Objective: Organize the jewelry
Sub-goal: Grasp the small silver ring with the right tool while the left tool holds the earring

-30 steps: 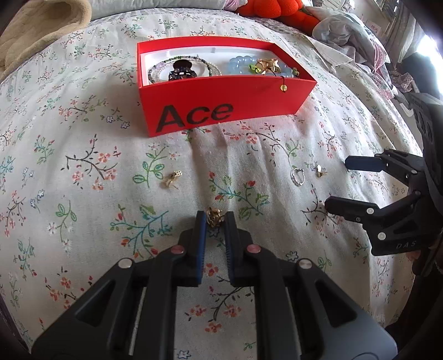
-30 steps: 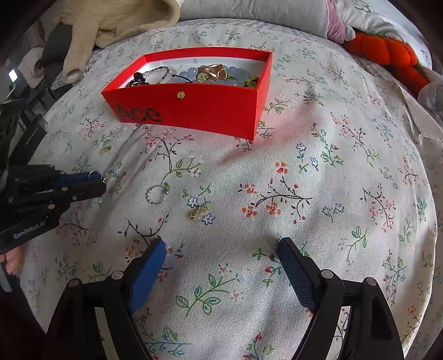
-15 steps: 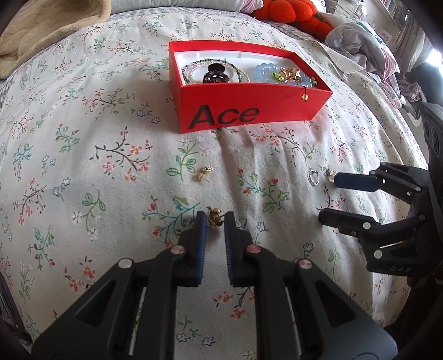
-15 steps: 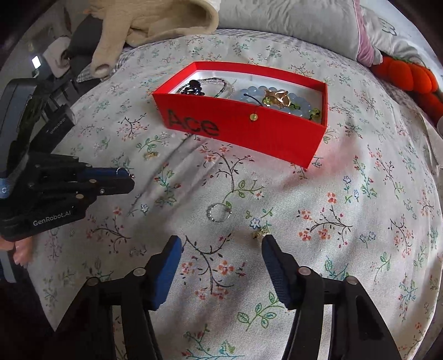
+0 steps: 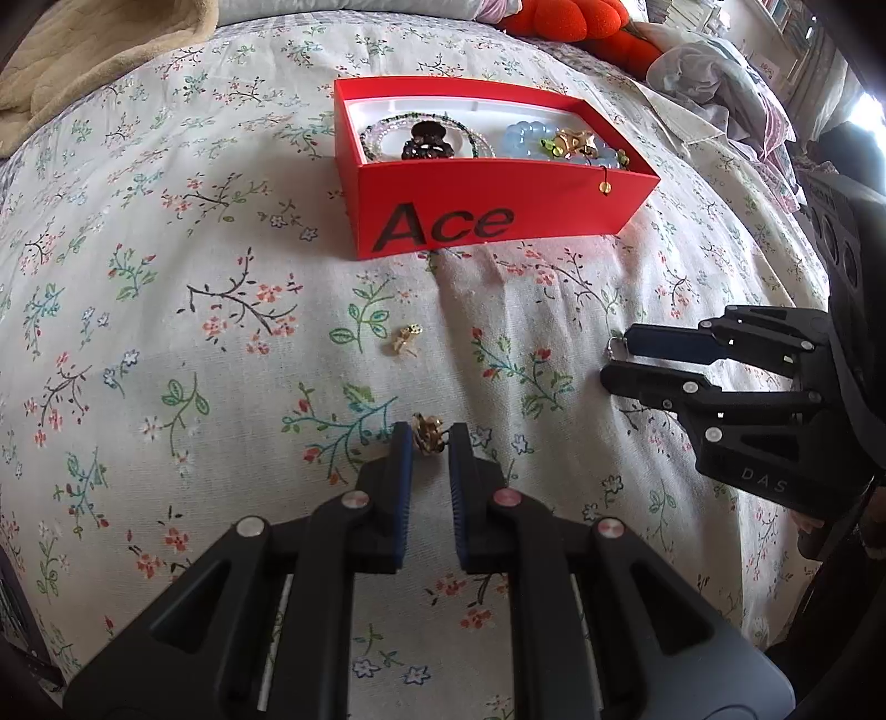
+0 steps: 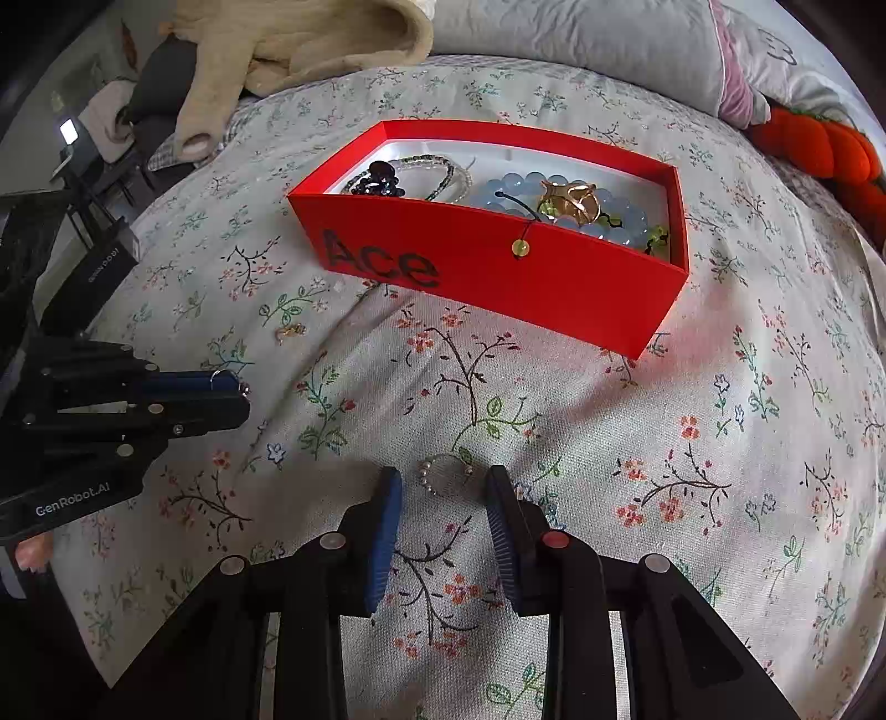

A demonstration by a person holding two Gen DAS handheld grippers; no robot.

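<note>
1. Jewelry lies partly in a red box printed "Ace" and partly loose on a flowered bedspread.
2. Inside the box sit a beaded necklace, a dark hair clip, a pale blue bead bracelet and a gold piece; a small bead hangs over the front wall.
3. A gold ring is pinched between the narrow jaws of the left gripper, above the bedspread.
4. A silver beaded ring lies on the bedspread between the fingertips of the right gripper; its jaws are closing, with gaps on both sides of the ring.
5. A small gold earring lies loose on the bedspread, between the left gripper and the box.
6. Farther out are a beige blanket, a grey pillow and an orange plush toy.
</note>
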